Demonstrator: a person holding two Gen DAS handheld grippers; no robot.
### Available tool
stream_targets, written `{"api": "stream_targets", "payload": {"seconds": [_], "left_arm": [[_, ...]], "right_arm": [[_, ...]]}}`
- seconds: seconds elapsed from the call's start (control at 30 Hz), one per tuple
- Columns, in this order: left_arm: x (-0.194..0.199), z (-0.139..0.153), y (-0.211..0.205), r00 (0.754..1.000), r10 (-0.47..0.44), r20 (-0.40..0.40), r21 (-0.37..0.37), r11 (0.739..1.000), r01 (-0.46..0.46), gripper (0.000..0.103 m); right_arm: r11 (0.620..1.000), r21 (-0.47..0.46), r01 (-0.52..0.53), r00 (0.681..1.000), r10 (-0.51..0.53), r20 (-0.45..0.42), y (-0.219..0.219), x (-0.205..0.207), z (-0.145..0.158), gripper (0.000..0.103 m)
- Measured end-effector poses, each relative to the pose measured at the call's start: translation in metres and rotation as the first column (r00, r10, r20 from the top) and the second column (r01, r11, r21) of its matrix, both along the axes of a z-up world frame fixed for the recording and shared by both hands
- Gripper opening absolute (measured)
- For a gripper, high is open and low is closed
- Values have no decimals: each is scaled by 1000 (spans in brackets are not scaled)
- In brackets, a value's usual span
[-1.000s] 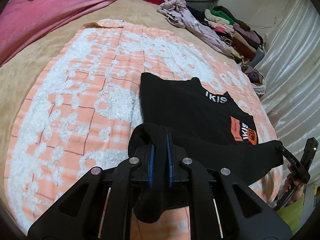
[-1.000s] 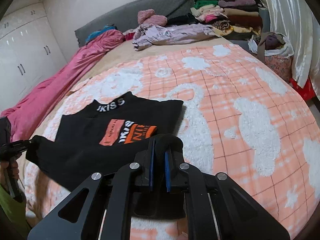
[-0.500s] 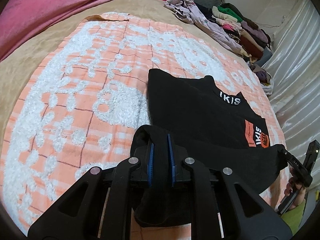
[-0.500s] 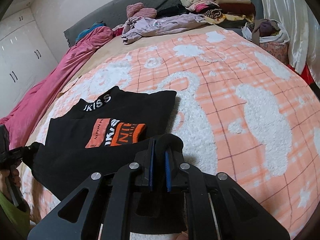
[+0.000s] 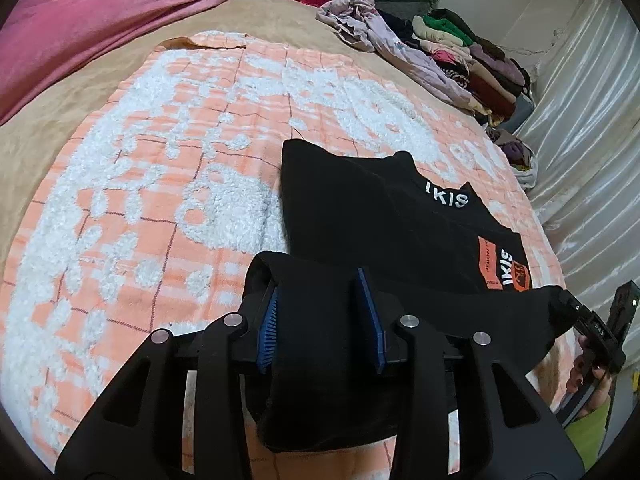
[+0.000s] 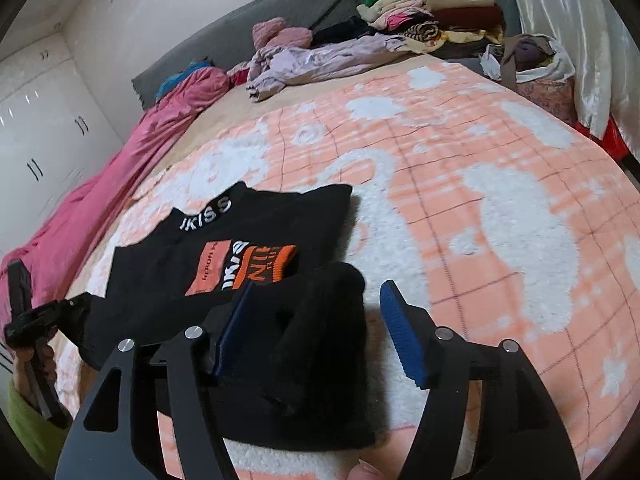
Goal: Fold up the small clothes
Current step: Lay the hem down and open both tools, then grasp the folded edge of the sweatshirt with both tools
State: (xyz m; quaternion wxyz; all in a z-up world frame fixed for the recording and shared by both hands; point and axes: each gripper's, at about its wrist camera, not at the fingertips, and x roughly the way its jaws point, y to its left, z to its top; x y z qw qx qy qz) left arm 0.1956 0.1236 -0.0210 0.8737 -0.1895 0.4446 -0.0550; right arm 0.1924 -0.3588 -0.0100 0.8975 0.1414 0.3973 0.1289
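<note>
A small black shirt with white collar letters and an orange chest print lies on the orange-and-white blanket; it also shows in the right wrist view. Its bottom hem is folded up toward the print. My left gripper stands open with the hem's left corner lying loose between its blue pads. My right gripper stands open over the hem's right corner, which rests on the blanket. Each gripper shows at the other view's edge.
A pink duvet lies along the bed's left side. A pile of clothes and a lilac garment lie at the head. A bag of clothes stands by the white curtain.
Both grippers were shut on the shirt's hem corners and have opened. The folded hem now lies lower, over the bottom of the shirt.
</note>
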Motion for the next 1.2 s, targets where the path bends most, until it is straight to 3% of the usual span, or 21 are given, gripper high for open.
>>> {"api": "stream_targets", "payload": {"seconds": [0.17, 0.23, 0.27, 0.4, 0.7, 0.93, 1.03, 1.2], "left_arm": [[-12, 12, -2, 999, -10, 38, 3, 1000, 9, 39], [-16, 18, -3, 999, 9, 50, 56, 998, -12, 56], [-18, 21, -3, 998, 17, 59, 86, 996, -22, 60], [-32, 34, 4, 995, 28, 91, 109, 993, -38, 60], [-80, 48, -8, 991, -15, 129, 157, 988, -6, 62], [-113, 22, -25, 995, -72, 70, 141, 988, 62, 62], [-116, 3, -33, 994, -105, 21, 97, 990, 103, 61], [-99, -12, -41, 994, -106, -11, 41, 993, 106, 45]], "right_arm": [[998, -57, 4, 998, 0, 63, 0, -23, 15, 67], [997, -82, -10, 996, 17, 86, 4, -33, 21, 70], [995, -97, -20, 995, 30, 99, 8, -39, 24, 71], [990, -119, -74, 989, 89, 122, 22, -55, 30, 75], [982, -118, -144, 984, 155, 83, 46, -77, 20, 77], [978, -106, -181, 981, 187, 53, 56, -90, 11, 77], [978, -104, -182, 981, 187, 41, 57, -92, 6, 77], [983, -94, -156, 987, 158, 18, 52, -87, 0, 77]]}}
